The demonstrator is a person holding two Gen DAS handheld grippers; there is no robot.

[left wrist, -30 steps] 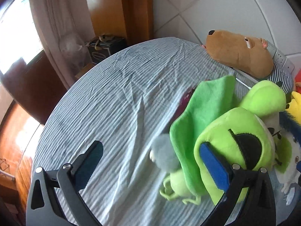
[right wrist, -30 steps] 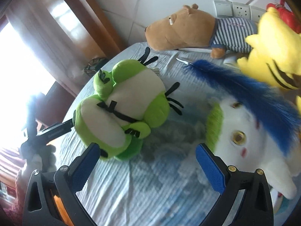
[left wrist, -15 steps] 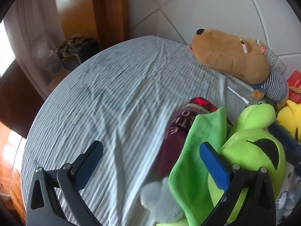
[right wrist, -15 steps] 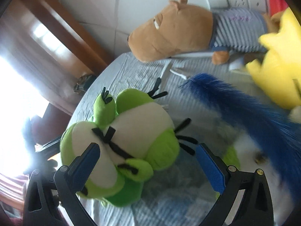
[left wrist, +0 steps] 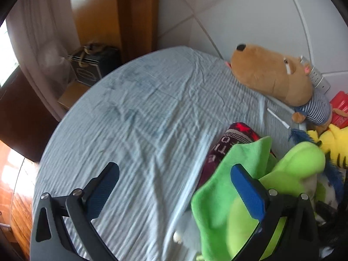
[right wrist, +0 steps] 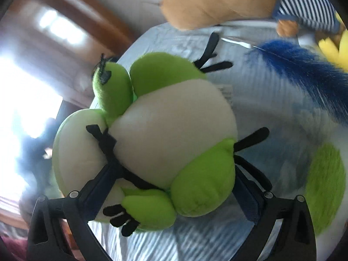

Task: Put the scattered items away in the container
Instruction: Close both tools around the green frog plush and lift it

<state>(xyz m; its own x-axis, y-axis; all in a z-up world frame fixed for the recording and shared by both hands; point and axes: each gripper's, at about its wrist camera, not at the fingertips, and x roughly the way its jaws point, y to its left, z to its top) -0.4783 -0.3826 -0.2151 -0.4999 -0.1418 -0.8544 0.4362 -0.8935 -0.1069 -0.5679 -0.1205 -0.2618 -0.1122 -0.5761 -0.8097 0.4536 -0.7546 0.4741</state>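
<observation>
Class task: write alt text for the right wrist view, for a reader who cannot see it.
A green and white frog plush fills the frame, lying between the open right gripper fingers on a blue striped cloth. Behind it lie a brown plush in a striped shirt and a blue furry piece.

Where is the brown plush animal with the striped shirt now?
The brown plush animal lies at the far right edge of the table, against the white tiled wall. In the right wrist view it is top right, beyond the green frog plush.

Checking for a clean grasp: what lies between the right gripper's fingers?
In the right wrist view, the green and white plush frog fills the right gripper gap; its fingers flank the body. Closure unclear.
</observation>
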